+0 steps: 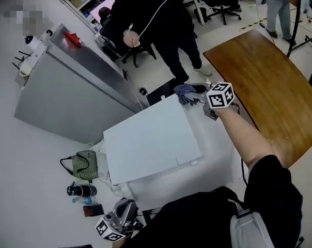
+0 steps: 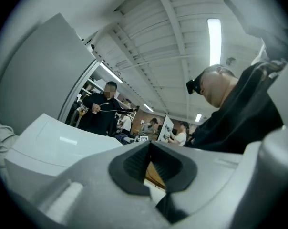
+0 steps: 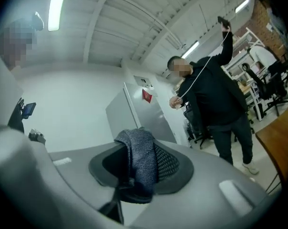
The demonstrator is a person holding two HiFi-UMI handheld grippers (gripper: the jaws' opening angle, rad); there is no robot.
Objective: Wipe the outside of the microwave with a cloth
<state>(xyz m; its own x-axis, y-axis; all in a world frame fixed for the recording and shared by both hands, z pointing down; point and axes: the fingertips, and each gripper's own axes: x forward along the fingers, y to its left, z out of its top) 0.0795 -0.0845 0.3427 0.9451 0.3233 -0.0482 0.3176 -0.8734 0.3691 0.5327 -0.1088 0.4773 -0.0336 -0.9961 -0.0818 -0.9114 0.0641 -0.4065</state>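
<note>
In the head view the white microwave (image 1: 145,138) stands on a white table (image 1: 213,161), its flat top facing me. My right gripper (image 1: 198,100) is at the microwave's far right corner, shut on a blue-grey cloth (image 1: 185,92) that bunches against that corner. The right gripper view shows the cloth (image 3: 141,163) pinched between the dark pads of the right gripper (image 3: 141,147), folded over them. My left gripper (image 1: 126,209) hangs low at the table's near left edge, away from the microwave. In its own view the left gripper (image 2: 150,149) has its pads meeting at the tips with nothing held, beside the microwave (image 2: 53,142).
A grey metal cabinet (image 1: 73,92) stands to the far left. A person in black (image 1: 156,19) stands behind the microwave holding a cable. A brown wooden table (image 1: 269,92) lies to the right. A green bag (image 1: 83,164) and a dark bottle (image 1: 81,190) lie on the floor at left.
</note>
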